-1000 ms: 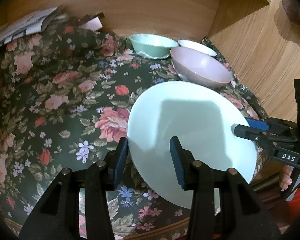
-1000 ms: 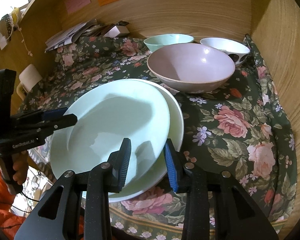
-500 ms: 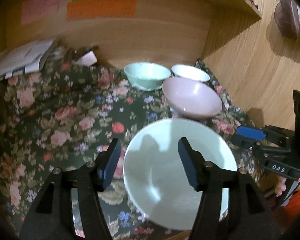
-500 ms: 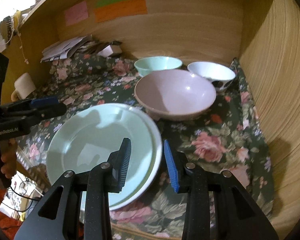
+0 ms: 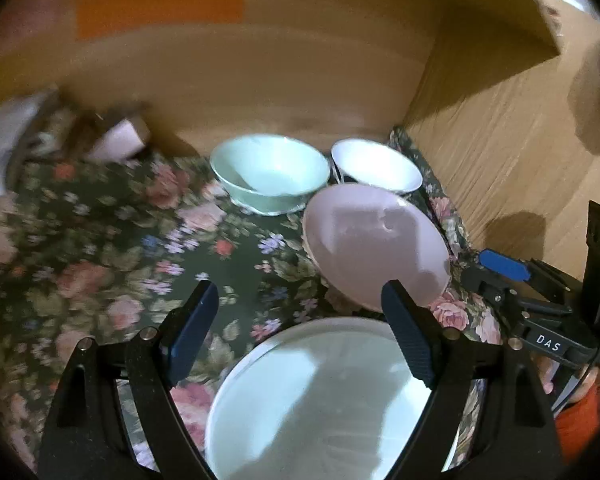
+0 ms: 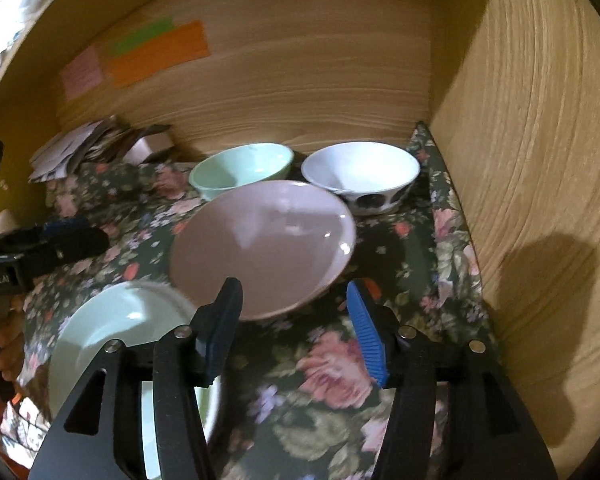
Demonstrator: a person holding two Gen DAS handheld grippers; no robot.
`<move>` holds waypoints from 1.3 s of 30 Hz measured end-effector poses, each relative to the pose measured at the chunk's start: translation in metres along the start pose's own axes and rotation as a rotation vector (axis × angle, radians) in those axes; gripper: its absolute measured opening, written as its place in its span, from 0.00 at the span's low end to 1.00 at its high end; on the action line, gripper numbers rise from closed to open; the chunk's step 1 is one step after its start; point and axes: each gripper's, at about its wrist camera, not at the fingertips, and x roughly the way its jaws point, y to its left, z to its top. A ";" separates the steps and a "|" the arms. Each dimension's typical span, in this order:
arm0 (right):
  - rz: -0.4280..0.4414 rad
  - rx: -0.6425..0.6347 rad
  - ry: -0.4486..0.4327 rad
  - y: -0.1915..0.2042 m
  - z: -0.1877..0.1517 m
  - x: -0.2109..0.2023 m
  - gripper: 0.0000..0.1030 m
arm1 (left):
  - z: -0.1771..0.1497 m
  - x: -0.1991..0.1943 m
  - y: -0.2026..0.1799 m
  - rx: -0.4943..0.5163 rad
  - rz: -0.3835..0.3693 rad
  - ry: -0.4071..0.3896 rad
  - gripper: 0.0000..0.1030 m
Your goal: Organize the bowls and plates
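Two stacked plates, pale green on white (image 5: 320, 400) (image 6: 120, 332), lie at the front edge of the floral cloth. A large pink bowl (image 5: 374, 248) (image 6: 264, 246) sits behind them. A mint green bowl (image 5: 270, 172) (image 6: 242, 168) and a white bowl (image 5: 376, 164) (image 6: 360, 172) stand at the back wall. My left gripper (image 5: 296, 332) is open and empty, above the plates. My right gripper (image 6: 296, 332) is open and empty, just in front of the pink bowl. Each gripper shows at the edge of the other's view (image 5: 500, 264) (image 6: 76, 236).
The floral cloth (image 5: 100, 260) covers a desk boxed in by a wooden back wall (image 6: 300, 72) and a right side wall (image 6: 540, 160). Papers and a small box (image 6: 92, 144) are piled at the back left. Coloured sticky notes (image 6: 156, 56) hang on the back wall.
Both grippers have opened wider, let go of the plates and pulled back and up. The plates now rest on the cloth. The right gripper has swung toward the pink bowl.
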 end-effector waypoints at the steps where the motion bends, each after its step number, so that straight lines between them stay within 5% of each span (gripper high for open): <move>1: 0.000 0.006 0.003 -0.003 0.002 0.004 0.49 | 0.003 0.008 0.001 -0.007 -0.002 0.018 0.82; 6: 0.002 0.030 0.024 -0.013 0.007 0.025 0.49 | 0.012 0.044 0.004 -0.018 0.012 0.088 0.81; 12: 0.025 0.052 0.050 -0.021 0.010 0.046 0.49 | 0.016 0.068 -0.001 0.001 0.005 0.138 0.63; 16: 0.040 0.057 0.070 -0.022 0.011 0.056 0.36 | 0.017 0.077 -0.003 0.009 -0.009 0.160 0.52; 27: 0.044 0.099 0.092 -0.029 0.011 0.071 0.24 | 0.020 0.092 -0.012 0.039 -0.049 0.192 0.26; 39: 0.039 0.077 0.088 -0.025 0.010 0.077 0.23 | 0.021 0.097 -0.026 0.085 -0.010 0.176 0.21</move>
